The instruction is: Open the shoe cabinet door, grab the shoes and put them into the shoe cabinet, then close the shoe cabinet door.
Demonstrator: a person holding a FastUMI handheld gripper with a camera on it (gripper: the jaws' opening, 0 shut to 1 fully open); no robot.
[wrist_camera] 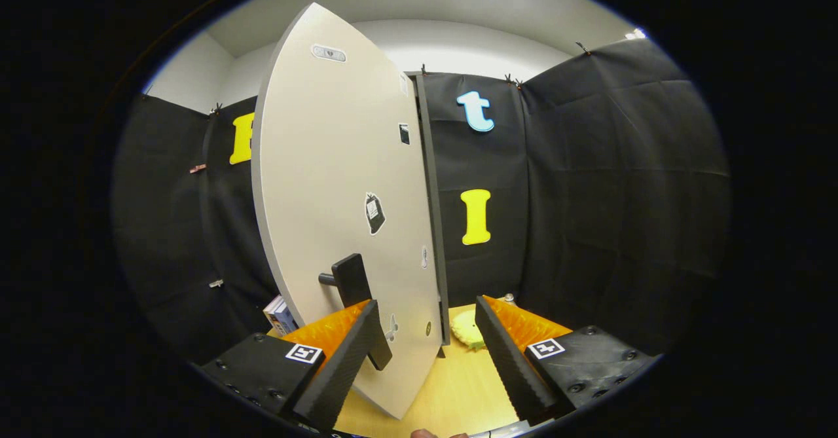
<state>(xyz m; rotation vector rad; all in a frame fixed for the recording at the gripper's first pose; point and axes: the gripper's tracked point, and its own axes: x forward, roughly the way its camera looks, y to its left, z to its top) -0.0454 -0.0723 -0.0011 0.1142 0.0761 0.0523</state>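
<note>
Jaws spread wide, released, fingers [340, 366] level before the swung-out cabinet door [327, 182] near its handle [357, 294]

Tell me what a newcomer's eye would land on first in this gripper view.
The big pale grey cabinet door dominates, swung open and standing edge-on just ahead of the claw, whose fingers are spread apart and hold nothing. Its black handle sticks out low on the door, right above the left finger. Beyond the right finger, a small yellowish round thing lies on the wooden surface by the door's edge.
</note>
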